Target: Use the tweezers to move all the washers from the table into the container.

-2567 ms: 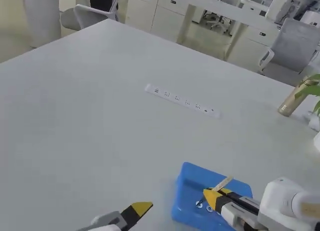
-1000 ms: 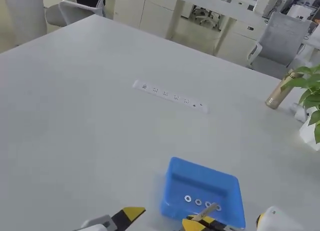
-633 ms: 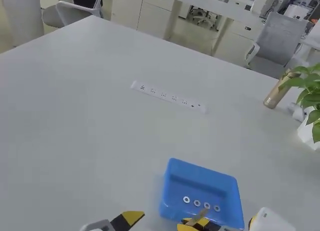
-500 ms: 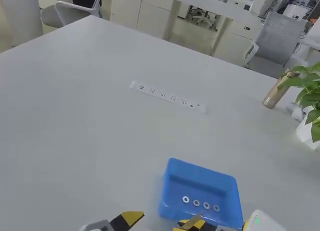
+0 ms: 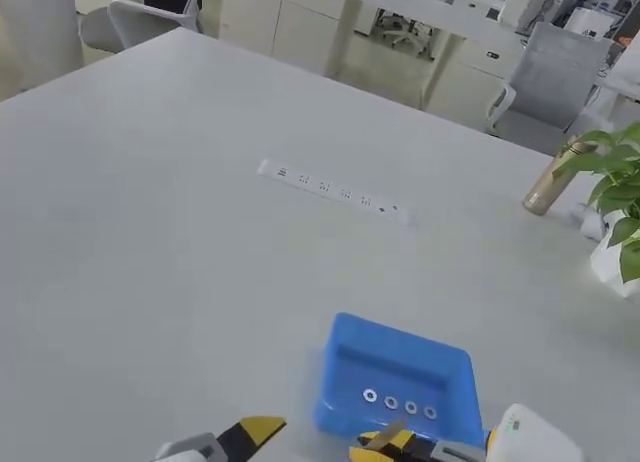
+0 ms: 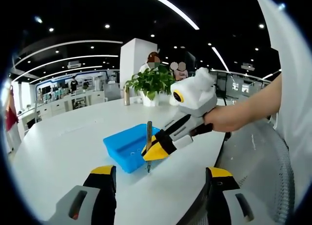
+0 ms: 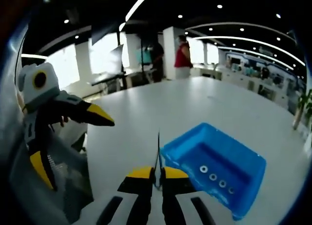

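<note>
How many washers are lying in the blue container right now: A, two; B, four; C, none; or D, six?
B: four washers lie in a row on the floor of the blue container, countable in both the head view and the right gripper view.

— Can you read any word, brand or number from where you stand?
— No, nothing legible. The power strip (image 5: 330, 190), at eleven o'clock from your blue container (image 5: 395, 354), carries small marks, too blurred to read.
</note>
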The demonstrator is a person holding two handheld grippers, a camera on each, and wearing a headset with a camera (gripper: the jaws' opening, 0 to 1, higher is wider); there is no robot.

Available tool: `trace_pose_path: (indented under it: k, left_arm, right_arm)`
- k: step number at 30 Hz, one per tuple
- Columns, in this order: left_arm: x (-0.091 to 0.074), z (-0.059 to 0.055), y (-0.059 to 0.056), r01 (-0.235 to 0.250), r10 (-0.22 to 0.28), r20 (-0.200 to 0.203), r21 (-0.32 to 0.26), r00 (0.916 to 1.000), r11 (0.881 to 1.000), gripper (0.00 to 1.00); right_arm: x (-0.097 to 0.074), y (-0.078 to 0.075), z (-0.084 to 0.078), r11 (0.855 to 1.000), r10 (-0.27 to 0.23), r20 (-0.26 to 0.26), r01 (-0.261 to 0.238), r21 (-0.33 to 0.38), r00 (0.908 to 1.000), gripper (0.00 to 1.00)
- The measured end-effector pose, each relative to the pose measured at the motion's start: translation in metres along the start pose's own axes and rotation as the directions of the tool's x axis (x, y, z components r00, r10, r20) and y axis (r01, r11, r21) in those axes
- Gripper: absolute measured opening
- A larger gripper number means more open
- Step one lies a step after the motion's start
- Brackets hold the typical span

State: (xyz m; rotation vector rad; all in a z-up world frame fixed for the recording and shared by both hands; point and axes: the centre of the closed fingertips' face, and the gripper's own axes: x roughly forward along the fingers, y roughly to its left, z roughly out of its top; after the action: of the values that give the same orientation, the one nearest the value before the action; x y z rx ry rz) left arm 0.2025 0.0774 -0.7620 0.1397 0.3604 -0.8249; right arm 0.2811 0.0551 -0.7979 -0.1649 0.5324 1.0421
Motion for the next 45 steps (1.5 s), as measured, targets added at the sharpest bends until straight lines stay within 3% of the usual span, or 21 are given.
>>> trace_pose_path:
  k: [4, 11, 15, 19, 21, 32, 40, 45]
  left_arm:
    - [0.000, 0.000, 0.000, 0.002, -0.002, 0.002, 0.000, 1.0000, 1.000, 0.75]
    - [0.000, 0.000, -0.001, 0.007, -0.007, 0.001, 0.002, 1.0000, 1.000, 0.75]
    - [0.000, 0.000, -0.001, 0.008, -0.008, 0.001, 0.002, 1.0000, 1.000, 0.75]
    - [0.000, 0.000, -0.002, 0.009, -0.009, 0.000, 0.003, 1.0000, 1.000, 0.75]
    - [0.000, 0.000, -0.002, 0.010, -0.010, 0.000, 0.001, 0.9999, 1.000, 0.75]
    - [0.001, -0.003, -0.005, 0.034, -0.034, -0.012, -0.007, 0.9993, 0.999, 0.71]
    - [0.002, -0.004, -0.006, 0.042, -0.042, -0.018, -0.012, 0.9990, 0.999, 0.70]
    - [0.003, -0.005, -0.009, 0.054, -0.054, -0.022, -0.012, 0.9983, 0.998, 0.70]
  right_arm:
    - [-0.012, 0.001, 0.039, 0.998, 0.017, 0.118, -0.024, 0.059, 0.9928, 0.03]
    - [-0.017, -0.012, 0.060, 0.999, 0.007, 0.121, -0.011, 0.031, 0.9926, 0.03]
    - [-0.008, -0.026, 0.066, 0.999, -0.016, 0.126, 0.011, 0.040, 0.9920, 0.03]
    - [0.010, -0.048, 0.055, 0.995, -0.078, 0.061, 0.074, 0.064, 0.9951, 0.03]
    - [0.018, -0.057, 0.048, 0.993, -0.082, 0.038, 0.079, 0.085, 0.9959, 0.03]
    - [0.046, -0.070, 0.022, 0.994, -0.085, -0.058, 0.088, 0.066, 0.9947, 0.03]
    - [0.049, -0.067, 0.020, 0.996, -0.077, -0.063, 0.080, 0.045, 0.9950, 0.03]
    - [0.042, -0.063, 0.029, 0.996, -0.078, -0.027, 0.079, 0.043, 0.9966, 0.04]
